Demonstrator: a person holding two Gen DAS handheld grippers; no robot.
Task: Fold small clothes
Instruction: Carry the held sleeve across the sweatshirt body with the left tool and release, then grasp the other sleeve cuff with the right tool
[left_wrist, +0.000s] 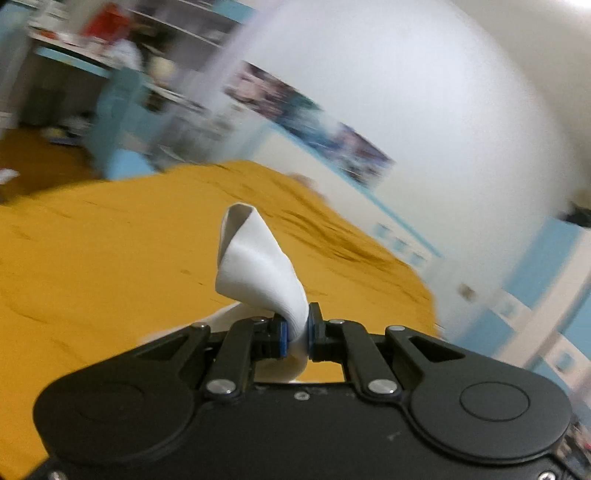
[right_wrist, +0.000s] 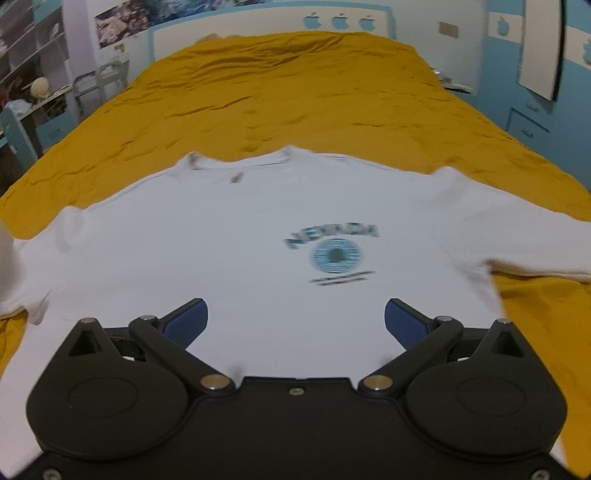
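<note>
White cotton is filling most of my right wrist view: the T-shirt (right_wrist: 258, 229) is lying spread out, front up, on the mustard-yellow bedspread (right_wrist: 295, 92), collar pointing away from me and both sleeves stretched out to the sides. I am reading a blurred blue chest print (right_wrist: 334, 253), a round emblem under an arc of letters. My right gripper (right_wrist: 295, 321) is hovering over the near hem with its fingers spread wide apart, the blue pads (right_wrist: 186, 319) gripping nothing.

In the left wrist view, my left gripper (left_wrist: 297, 328) is pinching a fold of the same white fabric (left_wrist: 258, 258), which is curling up in a loop ahead of the fingers above the bedspread (left_wrist: 110, 240). That view is tilting and smearing, so I am only making out a pale wall (left_wrist: 406, 92) with a strip of pictures (left_wrist: 306, 118).
</note>
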